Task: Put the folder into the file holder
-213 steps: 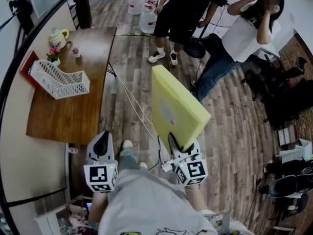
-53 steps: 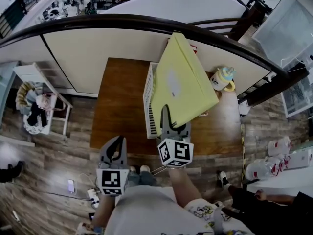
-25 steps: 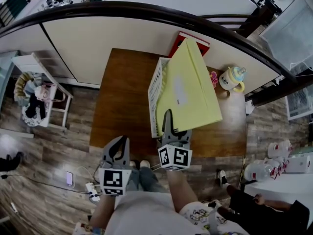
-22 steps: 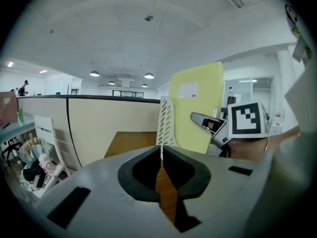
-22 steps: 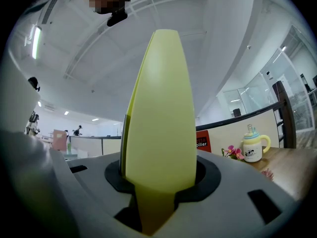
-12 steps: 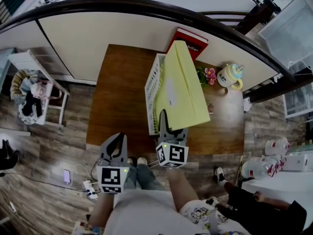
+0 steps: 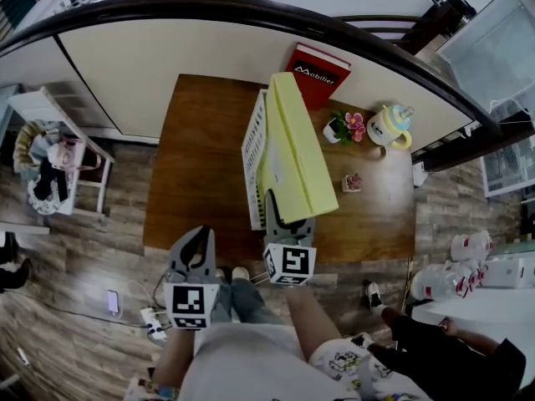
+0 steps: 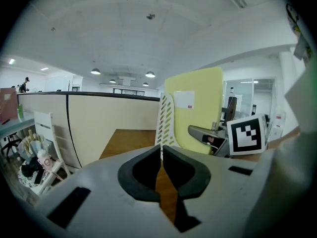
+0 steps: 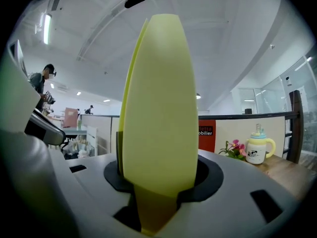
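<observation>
Matt, smooth finish on folder: pale yellow, thin card or plastic sheet, can't tell which; white paper-like label on its face. file holder: white moulded plastic w/ slotted walls, slight sheen. tabletop: brown wood, smooth, satin, faint grain. floor: grey-brown wood-look planks, matt, streaky. left gripper: grey plastic body, matt, smooth; fingers black, rubbery-looking, matt; cube w/ flat black-and-white printed marker. book at 12 o'clock of the holder: red cover, semi-gloss. cup at 2 o'clock: glossy cream and yellow, plastic or ceramic, can't tell. wall past tabletop: cream, matt; rail on top dark, smooth, some sheen.
</observation>
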`<action>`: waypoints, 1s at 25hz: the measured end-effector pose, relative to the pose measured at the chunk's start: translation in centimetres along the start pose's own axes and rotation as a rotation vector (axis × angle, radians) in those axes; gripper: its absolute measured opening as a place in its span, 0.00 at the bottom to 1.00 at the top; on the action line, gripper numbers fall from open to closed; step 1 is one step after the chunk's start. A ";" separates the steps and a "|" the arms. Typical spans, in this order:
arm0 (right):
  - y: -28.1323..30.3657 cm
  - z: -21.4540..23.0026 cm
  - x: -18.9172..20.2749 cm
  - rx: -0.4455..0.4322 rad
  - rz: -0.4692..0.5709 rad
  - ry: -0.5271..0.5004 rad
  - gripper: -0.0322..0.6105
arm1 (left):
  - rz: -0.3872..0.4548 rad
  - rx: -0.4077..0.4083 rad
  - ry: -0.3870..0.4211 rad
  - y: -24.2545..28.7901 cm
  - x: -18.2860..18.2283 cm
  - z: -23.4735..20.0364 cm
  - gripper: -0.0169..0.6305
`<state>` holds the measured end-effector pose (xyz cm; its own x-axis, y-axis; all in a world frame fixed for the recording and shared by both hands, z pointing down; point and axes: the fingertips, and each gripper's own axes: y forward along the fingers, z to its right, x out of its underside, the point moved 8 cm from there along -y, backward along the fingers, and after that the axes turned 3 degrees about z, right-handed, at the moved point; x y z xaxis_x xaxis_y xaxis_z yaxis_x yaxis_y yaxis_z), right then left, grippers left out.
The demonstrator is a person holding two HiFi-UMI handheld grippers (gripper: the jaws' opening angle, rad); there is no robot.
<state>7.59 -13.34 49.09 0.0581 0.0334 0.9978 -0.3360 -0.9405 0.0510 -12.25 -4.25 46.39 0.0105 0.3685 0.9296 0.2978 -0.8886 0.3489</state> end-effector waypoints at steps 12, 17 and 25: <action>0.2 0.1 0.1 -0.026 -0.048 -0.003 0.35 | 0.006 0.003 -0.001 0.3 -0.3 0.6 0.05; 0.1 0.5 0.5 -0.020 -0.101 0.020 0.36 | 0.006 0.004 -0.004 0.4 -0.2 0.6 0.05; -0.2 0.8 0.6 -0.018 -0.094 0.047 0.37 | 0.003 0.007 -0.004 0.3 -0.1 0.8 0.05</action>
<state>8.39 -13.42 49.59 0.0458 0.1379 0.9894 -0.3481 -0.9261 0.1452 -11.40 -4.36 46.34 0.0151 0.3673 0.9300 0.3040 -0.8877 0.3457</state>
